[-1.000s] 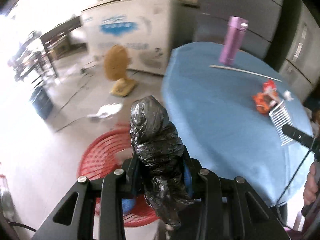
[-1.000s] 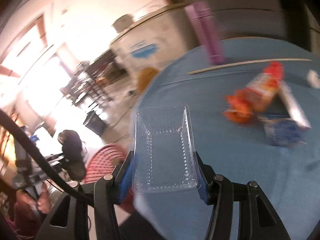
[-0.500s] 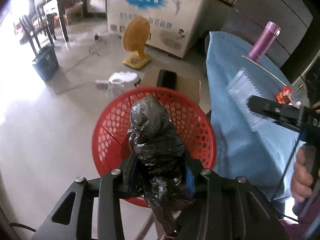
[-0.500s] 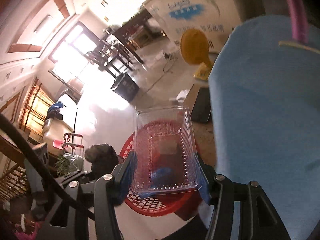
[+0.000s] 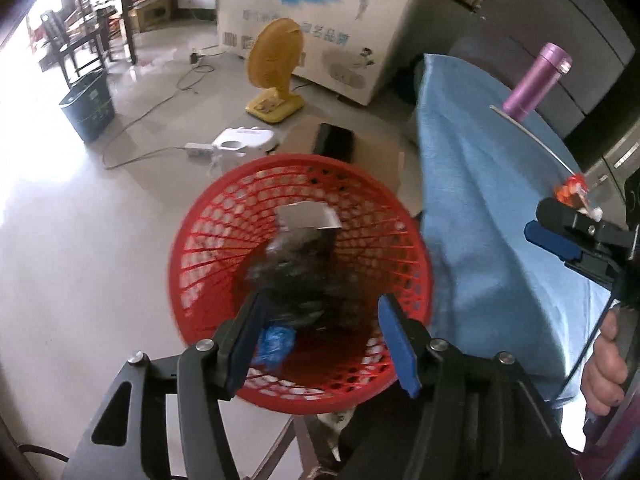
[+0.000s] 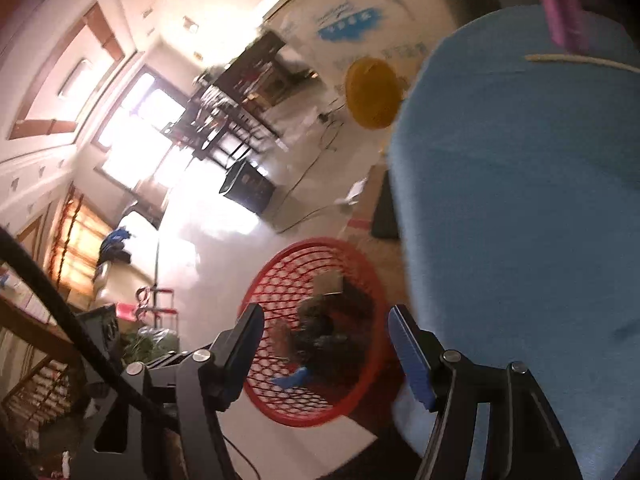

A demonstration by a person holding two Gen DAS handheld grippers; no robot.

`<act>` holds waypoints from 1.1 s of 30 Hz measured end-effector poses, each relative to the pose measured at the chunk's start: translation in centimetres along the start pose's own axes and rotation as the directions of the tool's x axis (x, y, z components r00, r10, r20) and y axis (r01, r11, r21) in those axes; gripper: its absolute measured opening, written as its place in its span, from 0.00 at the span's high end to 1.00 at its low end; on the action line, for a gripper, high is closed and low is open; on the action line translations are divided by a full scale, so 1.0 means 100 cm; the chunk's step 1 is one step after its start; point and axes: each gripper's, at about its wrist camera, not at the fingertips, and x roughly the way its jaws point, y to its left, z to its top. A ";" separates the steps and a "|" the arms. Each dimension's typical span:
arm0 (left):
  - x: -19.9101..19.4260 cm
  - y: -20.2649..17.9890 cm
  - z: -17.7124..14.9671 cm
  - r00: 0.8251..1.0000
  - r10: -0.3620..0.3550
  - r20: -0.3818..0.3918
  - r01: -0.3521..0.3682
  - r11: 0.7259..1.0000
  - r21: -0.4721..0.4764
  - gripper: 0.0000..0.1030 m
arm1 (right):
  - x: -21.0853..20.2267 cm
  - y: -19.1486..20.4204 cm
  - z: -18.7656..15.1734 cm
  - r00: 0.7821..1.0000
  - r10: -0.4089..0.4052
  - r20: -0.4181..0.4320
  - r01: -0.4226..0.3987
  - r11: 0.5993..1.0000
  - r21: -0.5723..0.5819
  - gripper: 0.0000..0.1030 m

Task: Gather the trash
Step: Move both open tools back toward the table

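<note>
A red mesh basket point(image 5: 208, 240) stands on the floor beside the blue-clothed table point(image 5: 480, 208). A crumpled black plastic bag point(image 5: 296, 276) lies blurred inside it, with a grey card piece point(image 5: 308, 216) and a blue scrap point(image 5: 276, 344). My left gripper point(image 5: 324, 344) is open and empty right above the basket. My right gripper point(image 6: 328, 356) is open and empty over the basket point(image 6: 280, 276); it also shows in the left wrist view point(image 5: 560, 236). An orange wrapper point(image 5: 572, 192) lies on the table.
A purple flask point(image 5: 536, 80) and a thin stick point(image 5: 536, 140) are on the table. A yellow fan point(image 5: 276, 76), a white power strip point(image 5: 240, 144), a dark bin point(image 5: 88, 108) and a white freezer point(image 5: 320, 20) stand on the floor beyond.
My left gripper opened and the black bag dropped into the basket. My right gripper opened and the clear plastic tray is gone from it. Both grippers moved from the table to over the basket.
</note>
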 end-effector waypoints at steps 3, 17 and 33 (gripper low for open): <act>0.000 -0.022 0.001 1.000 -0.020 -0.001 0.020 0.999 0.050 0.41 | -0.034 -0.019 -0.010 0.998 -0.029 0.048 0.028 0.999 0.023 0.34; 0.004 -0.180 0.011 0.991 -0.130 -0.039 0.135 0.925 0.356 0.39 | -0.217 -0.150 -0.075 0.912 -0.282 0.299 0.184 0.931 0.316 0.34; 0.031 -0.307 0.063 0.973 -0.211 -0.096 0.231 0.852 0.470 0.38 | -0.279 -0.239 -0.020 0.835 -0.445 0.324 0.310 0.866 0.392 0.34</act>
